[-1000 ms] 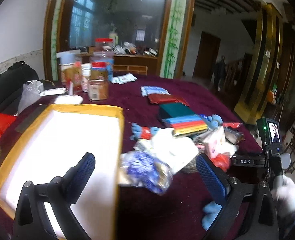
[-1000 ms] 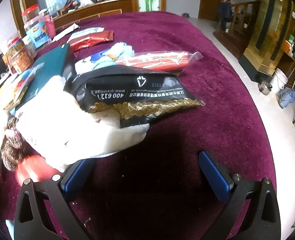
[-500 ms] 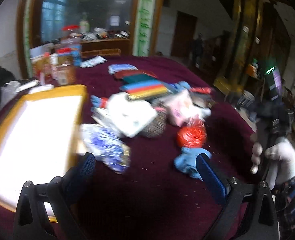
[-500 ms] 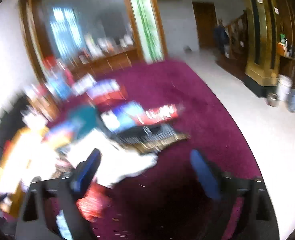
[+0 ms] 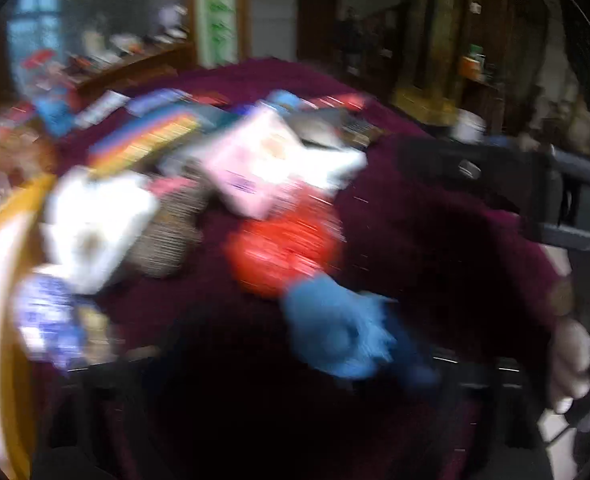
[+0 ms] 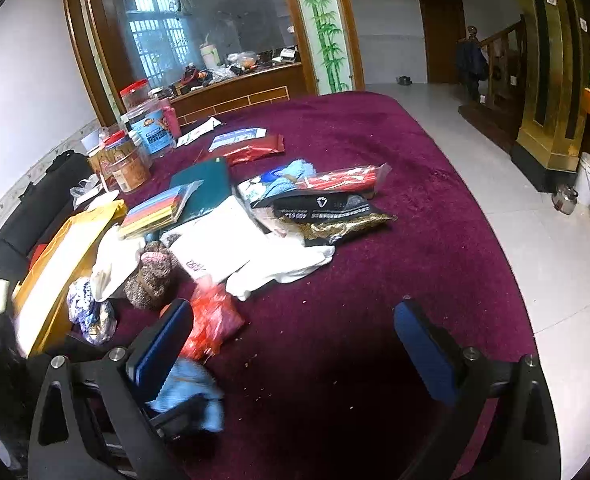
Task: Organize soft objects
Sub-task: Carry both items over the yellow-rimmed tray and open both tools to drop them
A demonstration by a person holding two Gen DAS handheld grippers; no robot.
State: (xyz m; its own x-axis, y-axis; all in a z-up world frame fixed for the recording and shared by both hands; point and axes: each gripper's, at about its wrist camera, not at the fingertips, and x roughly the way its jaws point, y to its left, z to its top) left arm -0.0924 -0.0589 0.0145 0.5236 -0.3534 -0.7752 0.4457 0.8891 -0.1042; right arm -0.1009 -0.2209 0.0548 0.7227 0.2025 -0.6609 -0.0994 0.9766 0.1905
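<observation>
Left hand-held gripper [image 5: 359, 344] tilts down, jaws just closing around blue cloth [image 5: 335, 332]; right hand-held gripper [image 6: 295, 344] gapes empty

The right hand-held gripper [image 6: 295, 360] is showing black angular finger arms, each carrying a blue pad [image 6: 423, 356] and silver screws at the joints. Behind it, its black body is bearing white lettering, and the hand [image 5: 571, 364] gripping it is wearing a white glove.

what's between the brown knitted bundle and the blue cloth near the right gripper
A red crinkly bag lies between the brown knitted bundle and the blue cloth, clearest in the right wrist view.
</observation>
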